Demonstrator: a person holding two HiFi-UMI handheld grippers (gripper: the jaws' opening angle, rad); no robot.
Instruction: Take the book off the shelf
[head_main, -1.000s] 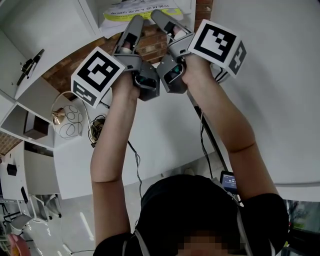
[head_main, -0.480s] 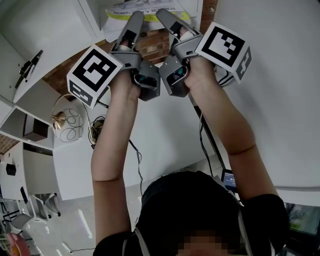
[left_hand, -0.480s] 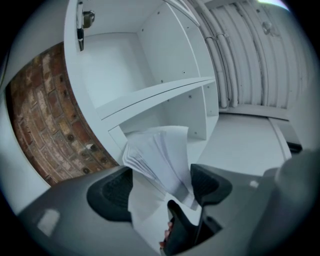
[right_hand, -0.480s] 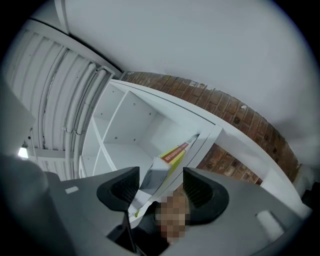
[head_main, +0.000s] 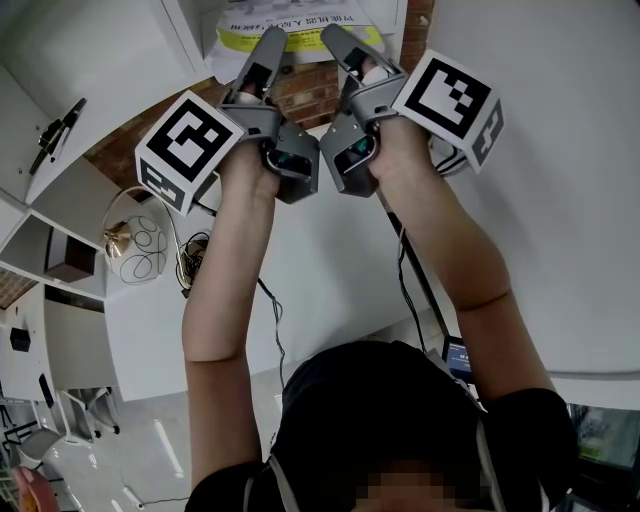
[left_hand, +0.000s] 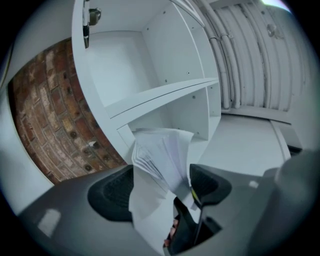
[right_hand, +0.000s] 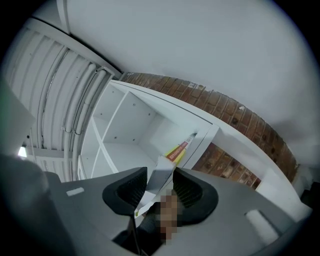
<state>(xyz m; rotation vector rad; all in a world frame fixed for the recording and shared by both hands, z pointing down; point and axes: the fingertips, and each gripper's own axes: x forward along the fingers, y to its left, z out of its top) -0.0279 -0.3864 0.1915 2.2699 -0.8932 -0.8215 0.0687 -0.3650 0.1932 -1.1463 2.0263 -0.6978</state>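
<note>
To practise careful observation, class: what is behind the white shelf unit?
A red brick wall shows beside the shelf unit. The stretch behind its back panels is covered.

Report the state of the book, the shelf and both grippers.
book: pages fanned out, near edge between the jaws of both grippers, in front of the shelf.
shelf: open-fronted, no door.
left gripper: shut on the book.
right gripper: jaws have just been closing, with the book between them and the pads now on it.
</note>
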